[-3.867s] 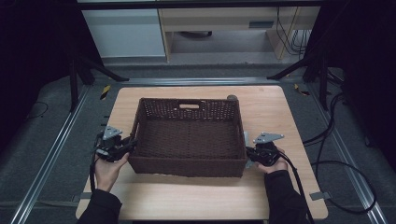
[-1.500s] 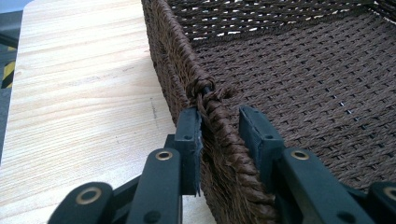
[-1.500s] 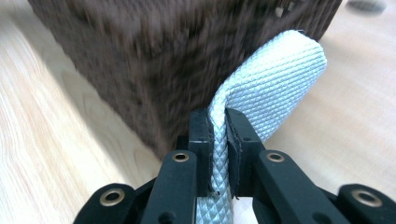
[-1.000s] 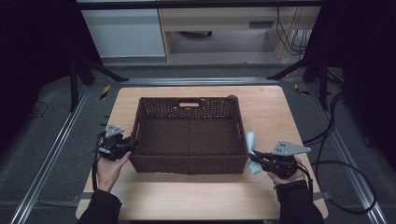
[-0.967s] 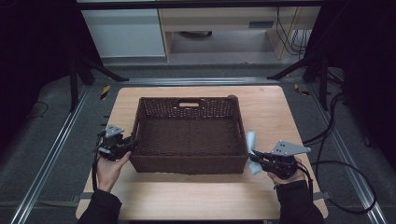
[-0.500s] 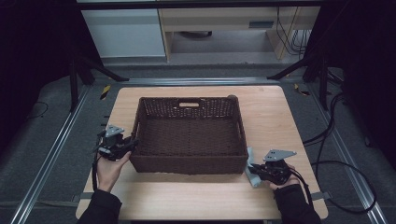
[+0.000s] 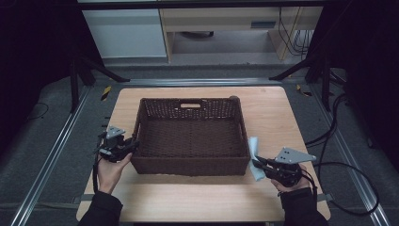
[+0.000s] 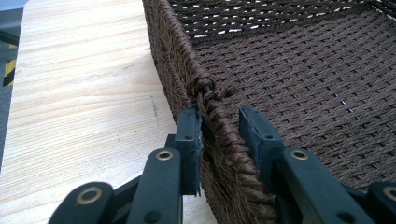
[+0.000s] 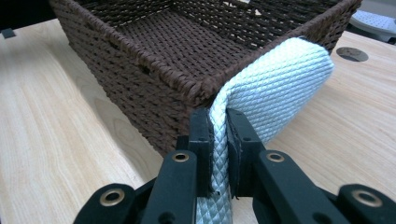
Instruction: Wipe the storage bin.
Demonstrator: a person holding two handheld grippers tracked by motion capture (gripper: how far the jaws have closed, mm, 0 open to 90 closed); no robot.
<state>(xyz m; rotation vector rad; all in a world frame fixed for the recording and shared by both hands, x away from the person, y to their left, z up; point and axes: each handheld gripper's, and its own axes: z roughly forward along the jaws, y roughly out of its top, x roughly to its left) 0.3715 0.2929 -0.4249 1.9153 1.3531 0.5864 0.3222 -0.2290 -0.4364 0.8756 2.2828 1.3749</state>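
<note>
A dark brown woven basket [image 7: 188,165] stands in the middle of the wooden table, with nothing inside it. My left gripper [image 7: 133,145] sits at its left wall. In the left gripper view the jaws [image 8: 220,116] straddle the braided rim [image 8: 212,100] and press on it. My right gripper [image 7: 256,164] is off the basket's near right corner, shut on a pale blue quilted cloth [image 7: 254,153]. In the right gripper view the cloth [image 9: 280,88] curves up from my right gripper [image 9: 218,116] and leans against the basket's corner [image 9: 154,93].
Bare tabletop [image 7: 197,197] lies in front of the basket and to its right [image 7: 273,117]. A small dark round piece [image 7: 232,98] sits at the basket's far right corner. Cables [image 7: 343,165] trail off the table's right side, and floor rails run along both sides.
My right gripper has left the basket's right wall, now holds the pale cloth, and has drawn back toward the near edge. The left gripper and basket have stayed put.
</note>
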